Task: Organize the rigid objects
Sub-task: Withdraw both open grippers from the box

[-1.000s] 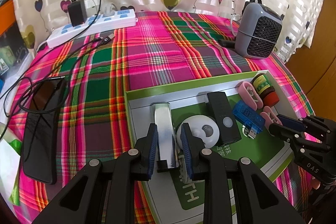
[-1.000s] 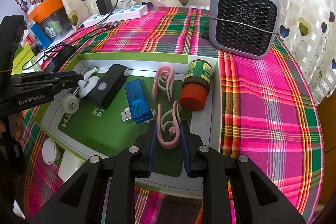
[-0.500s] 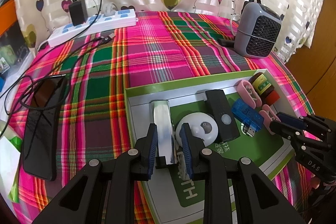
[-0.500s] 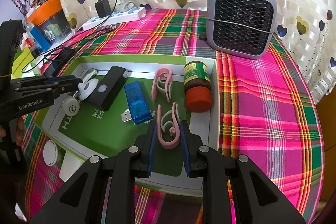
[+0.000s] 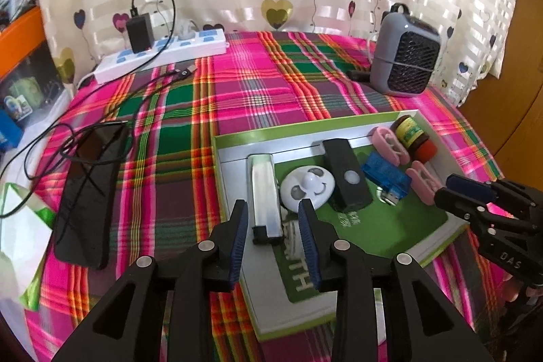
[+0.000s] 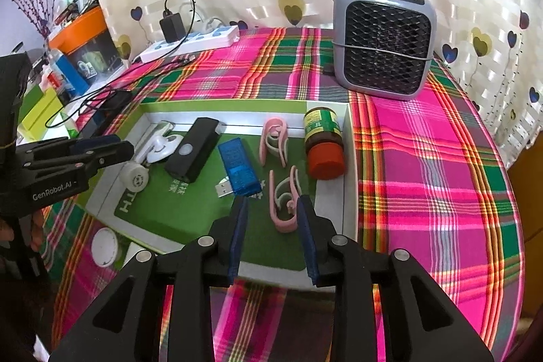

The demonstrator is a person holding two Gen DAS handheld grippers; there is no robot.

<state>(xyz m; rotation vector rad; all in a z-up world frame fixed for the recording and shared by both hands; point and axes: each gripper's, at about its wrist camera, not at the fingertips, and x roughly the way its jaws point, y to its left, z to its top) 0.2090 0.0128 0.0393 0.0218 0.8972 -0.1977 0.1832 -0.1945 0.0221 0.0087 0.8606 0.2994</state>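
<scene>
A: Where do the left tongs stand?

B: Over the near left part of the box lid on the table. Their jaws have just been opening, and the silver lighter lies flat between the blue pads with a gap on both sides. Nothing is gripped.

A: And the right tongs?

B: Also just been opening. The pink clip lies between the pads on the green inside of the lid; the left pad is clear of it, and the right pad is so close that I cannot tell whether it touches.

A: What else is in the lid?

B: From left to right in the right wrist view: a white round gadget just beside the lighter, a black remote, a blue USB stick, a second pink clip and a small bottle with a red cap lying on its side against the right wall.

A: And outside it?

B: A grey heater at the far right of the plaid cloth, a white power strip by the curtain, a black phone with a cable across it on the left, and a white disc on the cloth by the lid's near left corner.
</scene>
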